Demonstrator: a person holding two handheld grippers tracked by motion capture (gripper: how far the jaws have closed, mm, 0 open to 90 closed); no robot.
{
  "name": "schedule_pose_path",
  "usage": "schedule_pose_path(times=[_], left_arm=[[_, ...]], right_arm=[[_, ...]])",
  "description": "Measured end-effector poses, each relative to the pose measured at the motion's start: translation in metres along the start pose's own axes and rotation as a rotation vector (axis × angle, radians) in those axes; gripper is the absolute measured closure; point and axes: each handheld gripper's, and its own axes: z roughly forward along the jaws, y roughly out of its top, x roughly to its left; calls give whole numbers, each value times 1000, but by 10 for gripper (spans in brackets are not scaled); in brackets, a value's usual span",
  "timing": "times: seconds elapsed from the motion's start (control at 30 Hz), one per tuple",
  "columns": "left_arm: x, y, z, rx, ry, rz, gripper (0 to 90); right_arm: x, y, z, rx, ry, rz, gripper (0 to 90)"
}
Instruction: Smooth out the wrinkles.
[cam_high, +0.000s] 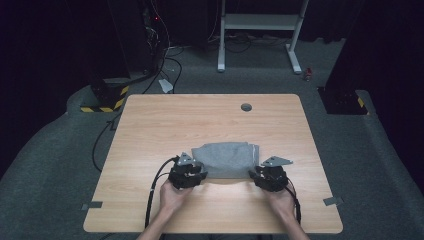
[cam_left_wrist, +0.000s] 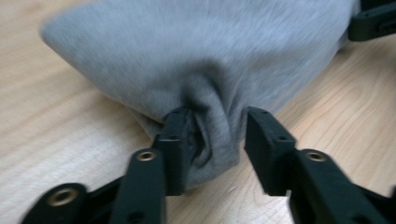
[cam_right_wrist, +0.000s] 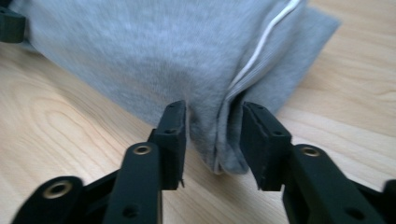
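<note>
A folded grey cloth (cam_high: 227, 159) lies on the wooden table (cam_high: 200, 120), just nearer than its middle. My left gripper (cam_high: 196, 170) is at the cloth's near left corner, my right gripper (cam_high: 261, 172) at its near right corner. In the left gripper view the jaws of the left gripper (cam_left_wrist: 215, 135) pinch a puckered bunch of the cloth (cam_left_wrist: 201, 51). In the right gripper view the right gripper (cam_right_wrist: 212, 133) is shut on the cloth's (cam_right_wrist: 154, 46) folded edge, beside a white seam line (cam_right_wrist: 261, 46). The cloth's corners rest low on the table.
A grey cable hole (cam_high: 246, 107) sits near the table's far edge. Tape pieces mark the front corners (cam_high: 92, 205) (cam_high: 333, 201). A black cable (cam_high: 154, 190) trails from the left gripper. A white desk frame (cam_high: 260, 22) stands on the floor behind.
</note>
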Motion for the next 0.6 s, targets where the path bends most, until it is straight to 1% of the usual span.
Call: schedule_pose_path(times=[0.03,0.07,0.13,0.2,0.27,0.33,0.4,0.43,0.47,0.57,0.6], left_arm=[[1,2,-3,-4,0,-13,528],[3,5,-6,-6,8,-17,501],[7,10,-11,-18,23,-27,476],[11,16,-13,-19,26,-54,446],[16,21,-15,-30,41,-67,425],[22,26,-12,-27,45,-103,404],[27,31,-9,-20,52,-125,386],[29,33,-7,-24,53,-139,378],[32,35,-5,-17,47,-157,372],[37,42,3,10,69,-172,357],[38,44,5,7,74,-175,355]], right_arm=[[-1,1,-4,-11,6,15,567],[-3,4,-7,-13,9,19,551],[-7,9,-11,-32,11,29,535],[-10,17,-14,-48,12,51,517],[-12,25,-13,-60,6,62,502],[-13,33,-10,-66,-6,71,487],[-16,40,-5,-66,-9,90,470],[-17,43,-3,-63,-11,104,465],[-19,46,-1,-62,-16,108,457],[-23,52,6,-51,-27,128,445],[-24,54,9,-47,-33,137,444]])
